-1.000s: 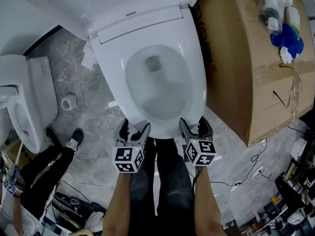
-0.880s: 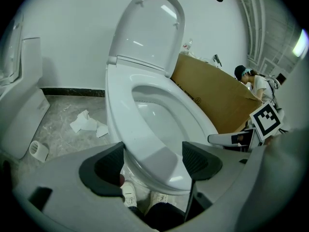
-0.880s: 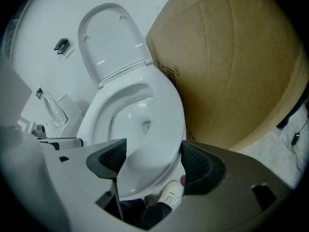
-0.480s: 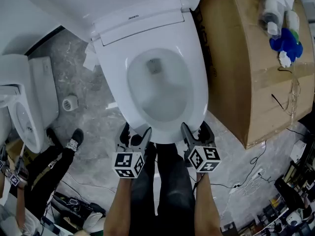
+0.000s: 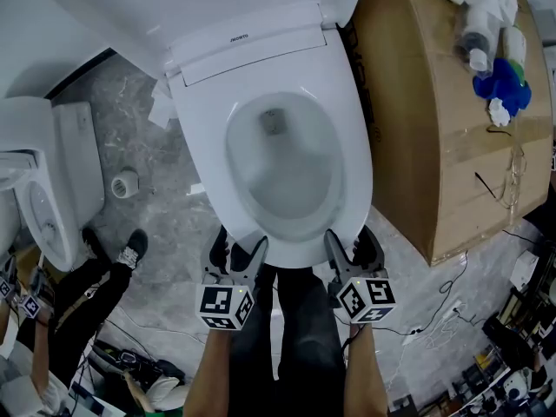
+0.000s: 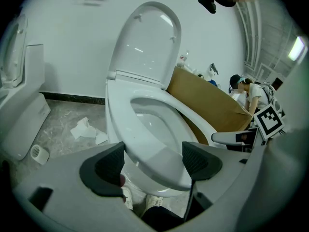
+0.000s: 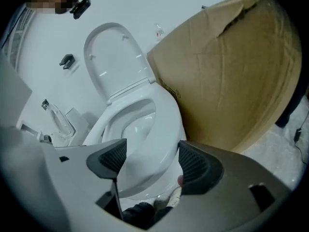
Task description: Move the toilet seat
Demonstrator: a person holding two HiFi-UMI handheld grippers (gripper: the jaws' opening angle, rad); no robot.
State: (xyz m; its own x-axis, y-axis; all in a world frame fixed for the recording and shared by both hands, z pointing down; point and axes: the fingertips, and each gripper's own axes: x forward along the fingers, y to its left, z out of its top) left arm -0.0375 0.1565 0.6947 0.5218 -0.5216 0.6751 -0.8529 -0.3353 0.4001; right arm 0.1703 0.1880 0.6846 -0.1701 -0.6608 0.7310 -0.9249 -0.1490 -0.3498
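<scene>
White toilet seat [image 5: 352, 146] lies flat on the bowl, its lid [image 6: 145, 42] raised upright. You hold your left gripper [image 5: 239, 245] and right gripper [image 5: 352, 243] at its front rim, both with jaws spread wide, the rim between them, nothing clamped; a cardboard box [image 5: 434, 129] stands just beside

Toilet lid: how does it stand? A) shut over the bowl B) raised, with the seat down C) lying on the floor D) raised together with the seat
B: in the left gripper view the lid stands upright at the back, while the toilet seat lies flat below it.
</scene>
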